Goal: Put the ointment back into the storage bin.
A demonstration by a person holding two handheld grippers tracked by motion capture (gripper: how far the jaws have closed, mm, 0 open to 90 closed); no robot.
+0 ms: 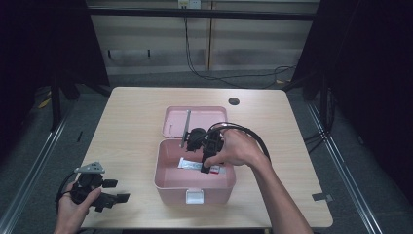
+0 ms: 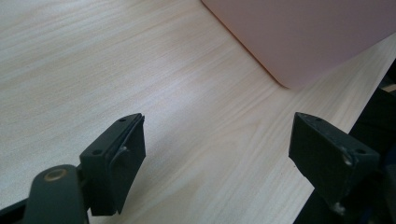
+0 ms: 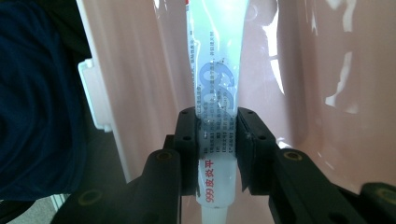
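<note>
An open pink box (image 1: 168, 181) stands in the middle of the table, its lid (image 1: 171, 121) tipped back behind it. My right gripper (image 1: 210, 165) reaches down into the box and is shut on a white ointment tube (image 1: 191, 164) with blue and red print. In the right gripper view the pads (image 3: 187, 140) squeeze the tube (image 3: 217, 70) near its cap end, and the tube's flat end points along the box's inner wall (image 3: 140, 70). My left gripper (image 1: 114, 191) rests at the table's front left, open with nothing in it. Its jaws (image 2: 217, 135) point toward the box's outer corner (image 2: 308, 32).
A white latch (image 1: 195, 196) sits on the box's front wall. The wooden table (image 1: 131, 126) has a dark cable hole (image 1: 234, 101) at the back right. Cables trail from both grippers. Bare wood lies around the left gripper, with the table's edge close by (image 2: 327, 116).
</note>
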